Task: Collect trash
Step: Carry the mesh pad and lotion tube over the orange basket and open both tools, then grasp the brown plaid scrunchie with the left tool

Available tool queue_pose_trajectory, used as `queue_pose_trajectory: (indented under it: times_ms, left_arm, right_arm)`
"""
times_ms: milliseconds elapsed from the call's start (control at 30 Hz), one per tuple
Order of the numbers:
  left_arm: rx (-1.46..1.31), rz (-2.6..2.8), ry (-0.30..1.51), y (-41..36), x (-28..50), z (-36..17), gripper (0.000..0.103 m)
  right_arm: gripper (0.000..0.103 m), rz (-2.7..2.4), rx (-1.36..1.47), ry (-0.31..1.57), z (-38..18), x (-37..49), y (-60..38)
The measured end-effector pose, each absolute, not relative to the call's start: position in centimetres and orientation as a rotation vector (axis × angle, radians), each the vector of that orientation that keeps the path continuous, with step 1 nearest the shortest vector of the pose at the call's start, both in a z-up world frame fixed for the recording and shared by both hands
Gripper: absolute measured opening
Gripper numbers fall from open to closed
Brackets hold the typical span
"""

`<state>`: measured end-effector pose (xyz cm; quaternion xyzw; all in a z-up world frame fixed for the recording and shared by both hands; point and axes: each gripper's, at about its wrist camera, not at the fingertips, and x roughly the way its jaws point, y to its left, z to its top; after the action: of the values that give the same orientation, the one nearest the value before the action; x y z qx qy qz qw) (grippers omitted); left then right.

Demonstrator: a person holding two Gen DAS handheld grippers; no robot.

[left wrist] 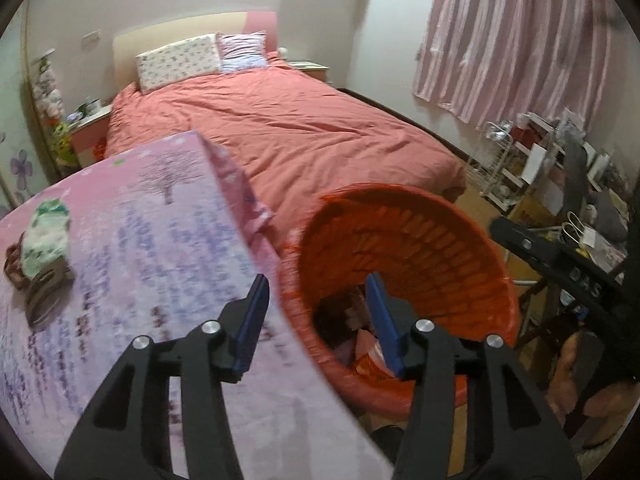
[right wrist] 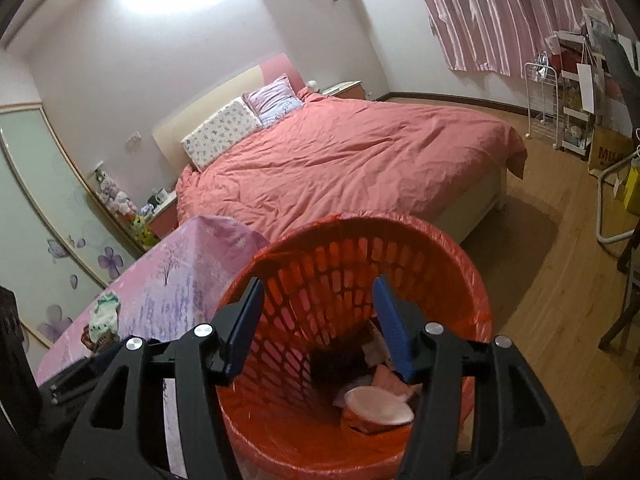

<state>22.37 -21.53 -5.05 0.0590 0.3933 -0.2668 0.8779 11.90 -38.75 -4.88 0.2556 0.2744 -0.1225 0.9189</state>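
Note:
An orange slotted basket [left wrist: 400, 196] with a red liner stands beside a table under a pink and lavender cloth [left wrist: 160, 240]. My left gripper [left wrist: 317, 280] hangs open over the table's edge and the basket's near rim, with nothing between its blue pads. My right gripper [right wrist: 318, 282] is open above the basket [right wrist: 360, 220], also empty. At the basket's bottom lie a paper cup [right wrist: 378, 410], pink scraps and a dark piece. A crumpled green and white wrapper [left wrist: 46, 236] and a brown item [left wrist: 12, 264] lie on the table; the wrapper [right wrist: 105, 316] also shows in the right wrist view.
A bed with a salmon cover [left wrist: 288, 132] fills the room behind the basket. Pink striped curtains [left wrist: 512, 32] and a cluttered white wire shelf [right wrist: 540, 100] stand at the right. Wooden floor [right wrist: 560, 300] lies right of the basket. A person's hand [left wrist: 580, 380] shows at lower right.

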Motion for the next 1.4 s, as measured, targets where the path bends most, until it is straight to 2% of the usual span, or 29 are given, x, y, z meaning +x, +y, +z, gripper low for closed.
queue_pose_trajectory:
  times_ms: [233,533,700,967,1000,1100,1133,1233,1400]
  left_arm:
    - [0.111,-0.417,0.797,-14.2,23.4,-4.8,0.056]
    - [0.033,-0.090,0.792,-0.3,28.4,-4.8,0.056]
    - [-0.083,0.055,0.822,6.8,32.8,-5.1,0.043]
    - [-0.180,0.008,0.858,8.8,37.1,-5.9,0.042]
    - [-0.154,0.010,0.862,8.5,37.6,-6.0,0.038]
    - [-0.105,0.019,0.888,7.9,38.4,-7.0,0.016]
    - [-0.106,0.022,0.889,8.0,38.3,-7.2,0.013]
    - [-0.104,0.024,0.882,8.8,37.9,-7.2,0.008]
    - [-0.065,0.073,0.892,11.9,36.1,-7.3,0.006]
  right_arm:
    - [0.059,-0.226,0.437,0.594,-4.4,12.6,-35.5]
    - [0.059,-0.155,0.310,0.639,-4.6,14.0,-29.7]
    - [0.059,-0.114,0.251,0.663,-4.8,15.1,-26.9]
    - [0.059,-0.076,0.180,0.695,-5.2,16.6,-23.5]
    - [0.059,-0.073,0.176,0.699,-5.2,16.7,-23.3]
    - [0.059,-0.063,0.163,0.710,-5.2,16.9,-22.5]
    - [0.059,-0.060,0.159,0.712,-5.2,17.0,-22.2]
    - [0.059,-0.047,0.144,0.718,-5.2,17.1,-21.1]
    - [0.059,-0.019,0.125,0.728,-5.2,17.2,-19.3]
